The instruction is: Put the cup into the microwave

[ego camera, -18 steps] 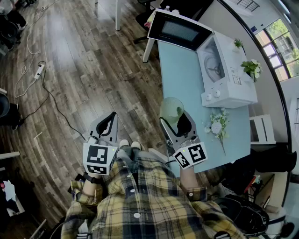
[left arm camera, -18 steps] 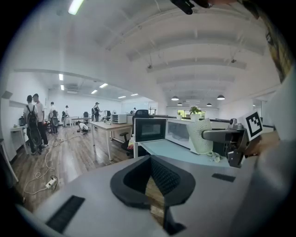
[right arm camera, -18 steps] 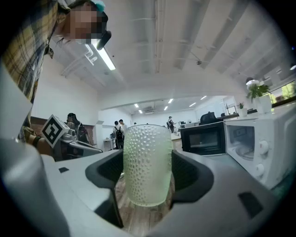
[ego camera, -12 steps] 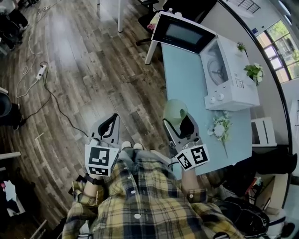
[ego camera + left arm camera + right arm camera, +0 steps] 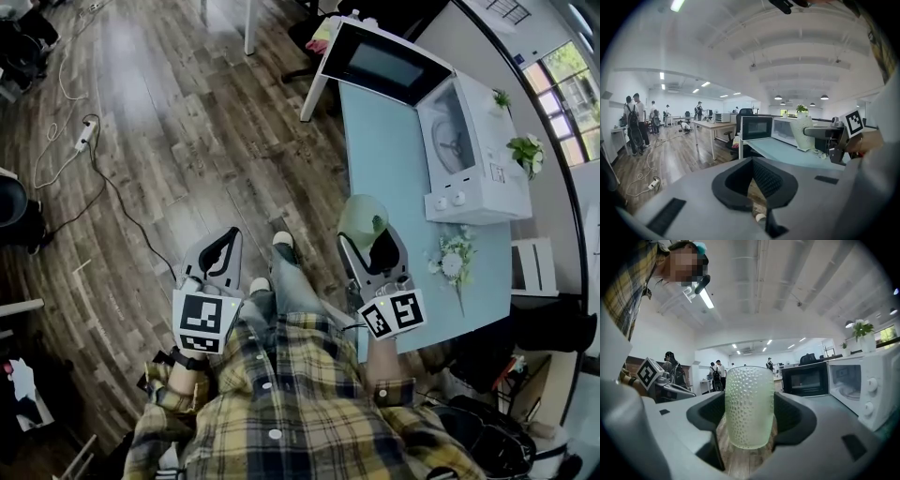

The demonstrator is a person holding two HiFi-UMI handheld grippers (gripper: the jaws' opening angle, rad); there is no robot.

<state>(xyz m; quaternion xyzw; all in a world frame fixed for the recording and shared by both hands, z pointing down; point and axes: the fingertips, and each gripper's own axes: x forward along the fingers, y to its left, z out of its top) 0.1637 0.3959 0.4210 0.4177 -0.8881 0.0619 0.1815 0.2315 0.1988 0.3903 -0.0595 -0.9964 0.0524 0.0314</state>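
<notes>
The cup (image 5: 749,404) is held upright between the widely spread jaws of the right tool (image 5: 367,242), with both pads pressed against its sides. It is carried in the air well short of the microwave (image 5: 473,159), roughly over the edge of the counter (image 5: 394,178) on which the microwave stands. The microwave door (image 5: 384,64) is open, and nothing is seen in the cavity. The left tool (image 5: 217,255) is closed on nothing and is positioned away from the microwave, over the floor (image 5: 187,141). Pick-up is judged complete; transport to the cavity, placement and release remain to be done.
</notes>
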